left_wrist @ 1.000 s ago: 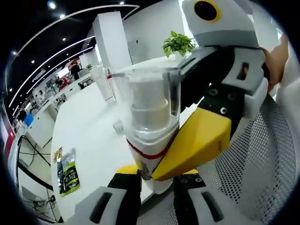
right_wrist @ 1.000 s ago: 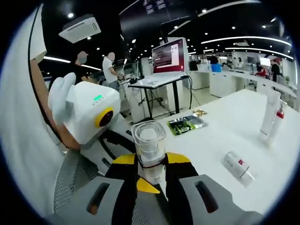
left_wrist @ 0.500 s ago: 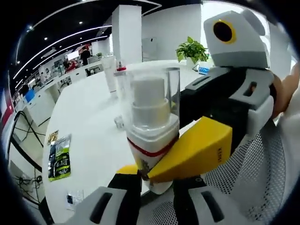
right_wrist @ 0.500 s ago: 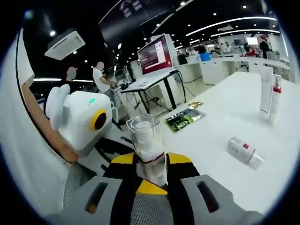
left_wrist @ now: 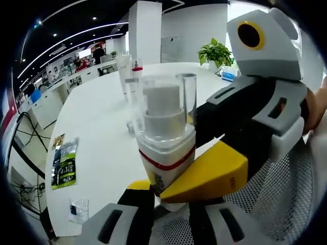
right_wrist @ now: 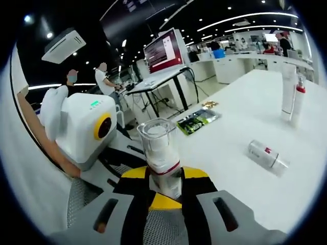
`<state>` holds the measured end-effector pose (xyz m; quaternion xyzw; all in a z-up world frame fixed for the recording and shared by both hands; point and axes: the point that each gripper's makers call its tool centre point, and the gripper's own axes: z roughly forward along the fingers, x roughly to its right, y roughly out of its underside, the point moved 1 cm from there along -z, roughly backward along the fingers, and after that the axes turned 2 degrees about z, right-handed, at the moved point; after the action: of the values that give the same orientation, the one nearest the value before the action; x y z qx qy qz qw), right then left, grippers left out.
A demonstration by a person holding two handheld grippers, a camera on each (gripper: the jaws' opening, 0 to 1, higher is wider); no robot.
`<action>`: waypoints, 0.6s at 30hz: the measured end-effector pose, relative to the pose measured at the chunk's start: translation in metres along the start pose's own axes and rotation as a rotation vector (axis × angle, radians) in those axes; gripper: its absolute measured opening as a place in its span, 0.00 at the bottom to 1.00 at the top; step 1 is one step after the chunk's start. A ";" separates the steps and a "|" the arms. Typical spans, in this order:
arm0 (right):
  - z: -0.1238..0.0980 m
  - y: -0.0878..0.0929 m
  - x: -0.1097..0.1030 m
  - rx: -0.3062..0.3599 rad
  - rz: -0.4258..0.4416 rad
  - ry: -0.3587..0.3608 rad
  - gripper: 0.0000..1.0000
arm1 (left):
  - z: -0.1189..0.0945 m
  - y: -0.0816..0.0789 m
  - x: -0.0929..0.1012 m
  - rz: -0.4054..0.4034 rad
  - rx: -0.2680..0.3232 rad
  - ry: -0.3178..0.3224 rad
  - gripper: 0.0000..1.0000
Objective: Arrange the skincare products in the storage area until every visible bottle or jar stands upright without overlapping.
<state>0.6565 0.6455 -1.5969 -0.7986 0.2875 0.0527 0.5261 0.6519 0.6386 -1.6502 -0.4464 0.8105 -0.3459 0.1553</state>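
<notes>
Progress: the task looks early to midway by my reading — one pump bottle is in the grippers, two products stand upright at the far side of the table, one bottle lies on its side.
Green packet point(left_wrist: 64, 163): flat near the table's left edge in the left gripper view, with a small clear sachet point(left_wrist: 78, 209) nearer the edge.
Pump bottle point(left_wrist: 166, 143): white with a red band and a clear cap, upright, raised off the white table point(left_wrist: 97, 127) and close to both cameras; in the right gripper view it is the bottle point(right_wrist: 161, 155) rising between that view's own jaws.
Left gripper point(left_wrist: 164, 196): its jaws close on the base of the pump bottle.
Right gripper point(right_wrist: 164, 191): also clamped on the same bottle; its yellow jaw crosses the left gripper view from the right against the bottle's lower body.
Fallen bottle point(right_wrist: 266, 155): white, red mark, on its side on the table, well apart from the rest — it needs standing up.
Upright pair: a tall white tube point(right_wrist: 287, 94) and a red-capped bottle point(right_wrist: 298, 104) just beside it, both standing.
Left to do: set the held bottle down upright, right the fallen one, keep gaps between them.
Change since a second ago: both views have swung and more tabletop shows — the camera moved; the two-gripper hold on the bottle is unchanged.
</notes>
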 end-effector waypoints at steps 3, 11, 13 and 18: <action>-0.001 0.002 0.000 -0.015 0.022 0.002 0.21 | 0.000 0.001 0.001 0.017 -0.006 0.005 0.24; -0.001 0.008 -0.003 -0.050 -0.007 0.019 0.20 | 0.001 0.007 0.005 0.052 -0.028 0.025 0.25; -0.001 0.009 -0.003 -0.053 -0.007 0.018 0.19 | 0.001 0.008 0.005 0.064 -0.030 0.024 0.25; -0.003 0.007 -0.003 -0.040 -0.014 0.020 0.19 | 0.000 0.005 0.001 0.202 0.007 -0.013 0.25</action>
<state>0.6494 0.6425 -1.6004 -0.8115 0.2861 0.0466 0.5075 0.6487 0.6395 -1.6537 -0.3642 0.8491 -0.3286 0.1961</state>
